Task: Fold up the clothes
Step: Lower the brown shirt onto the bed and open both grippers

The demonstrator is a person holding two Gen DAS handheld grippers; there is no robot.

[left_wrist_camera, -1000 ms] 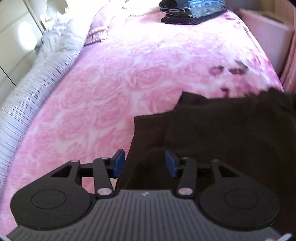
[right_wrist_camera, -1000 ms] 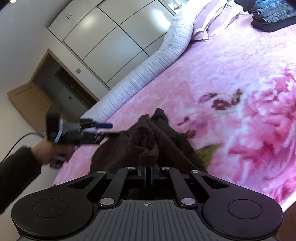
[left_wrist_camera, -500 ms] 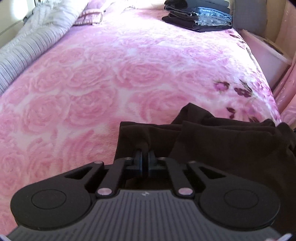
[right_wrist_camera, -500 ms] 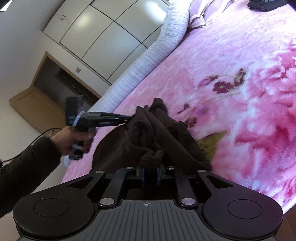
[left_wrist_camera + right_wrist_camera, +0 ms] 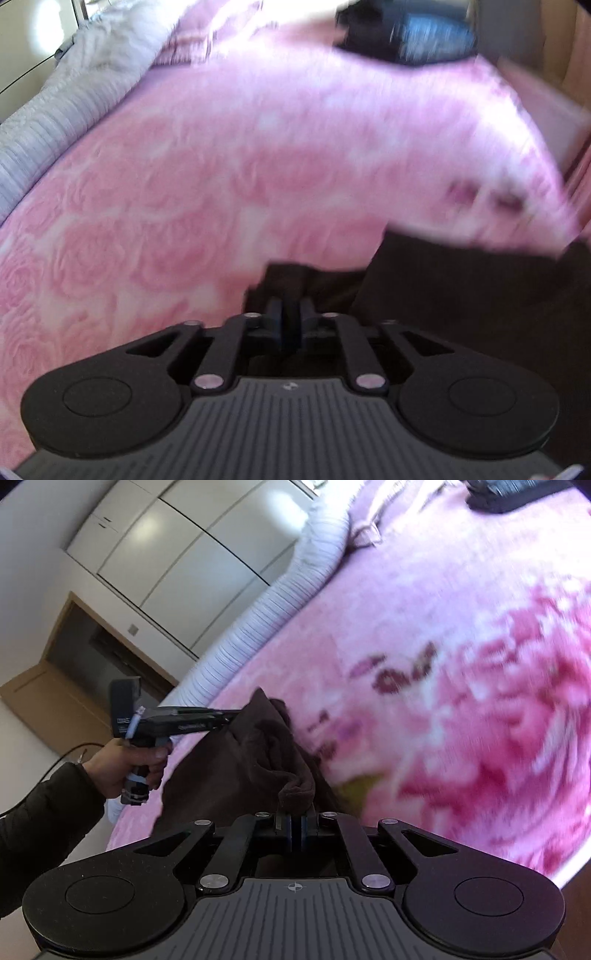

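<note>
Pink rose-patterned bedding (image 5: 192, 206) fills the blurred left wrist view, where the left gripper (image 5: 290, 314), jaws just eased apart slightly, pinches a thick corner of the dark brown garment (image 5: 461, 295) near the bed's near edge, with a folded stack (image 5: 406, 33) at the far end. From the right wrist, the right gripper (image 5: 295, 825) is clamped tight on a bunched corner, the garment stretched lengthwise toward the left hand (image 5: 125, 764). I judge both corners are gathered; next, lay it flat and fold.
</note>
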